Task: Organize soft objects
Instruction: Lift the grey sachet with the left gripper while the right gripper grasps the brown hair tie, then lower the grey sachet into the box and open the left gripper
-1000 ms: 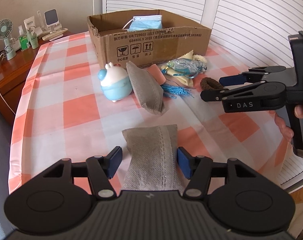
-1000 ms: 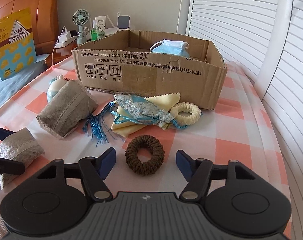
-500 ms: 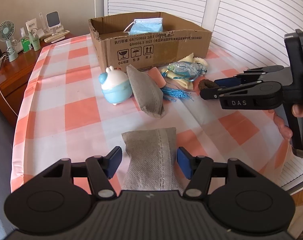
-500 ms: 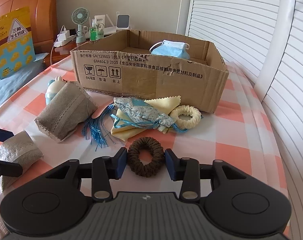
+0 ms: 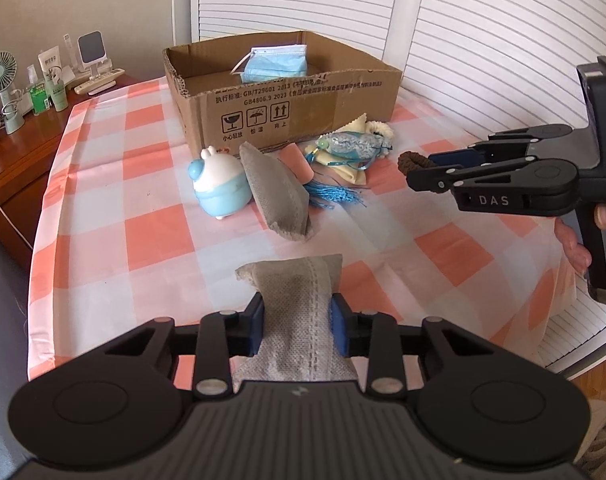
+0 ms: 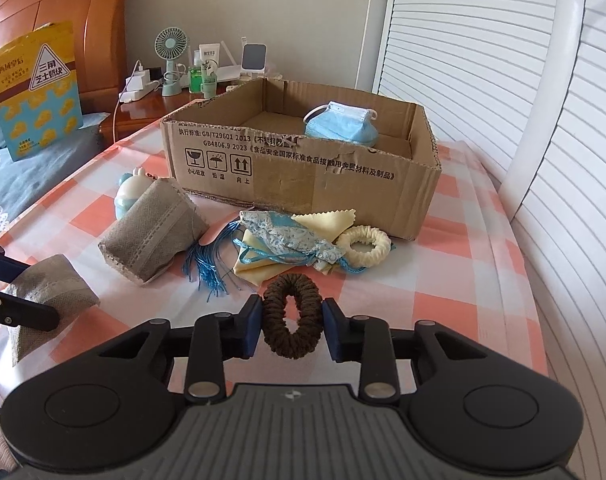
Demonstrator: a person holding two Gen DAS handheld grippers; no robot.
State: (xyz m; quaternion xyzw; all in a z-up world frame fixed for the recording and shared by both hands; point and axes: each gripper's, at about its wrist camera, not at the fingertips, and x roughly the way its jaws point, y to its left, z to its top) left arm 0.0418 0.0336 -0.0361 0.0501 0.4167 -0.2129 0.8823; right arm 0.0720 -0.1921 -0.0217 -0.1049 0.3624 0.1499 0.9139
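A grey fabric pouch [image 5: 291,280] lies on the checked tablecloth [image 5: 143,232] near the front edge. My left gripper [image 5: 297,330] has its blue pads pressed on both sides of it, and its jaws are still closing. The brown scrunchie [image 6: 291,282] sits squeezed into an oval between the pads of my right gripper [image 6: 291,330], whose jaws are closing too. In the left wrist view the right gripper [image 5: 423,168] hangs at the right with the scrunchie [image 5: 413,160] at its tips. Behind stands the open cardboard box [image 6: 303,176] with a blue face mask [image 6: 339,124] inside.
In front of the box lie a second grey pouch [image 6: 155,232], a blue-and-white toy [image 5: 219,188], a floral sachet [image 6: 287,236] with blue tassel [image 6: 211,264], a yellow cloth [image 6: 327,218] and a cream scrunchie [image 6: 367,246]. A nightstand with a fan [image 5: 1,80] stands at the left, and white shutters [image 5: 503,40] stand behind.
Both grippers' jaws have closed: the left onto the grey pouch, pinching its middle, the right onto the brown scrunchie, squeezing it narrow. Neither hand has shifted much.
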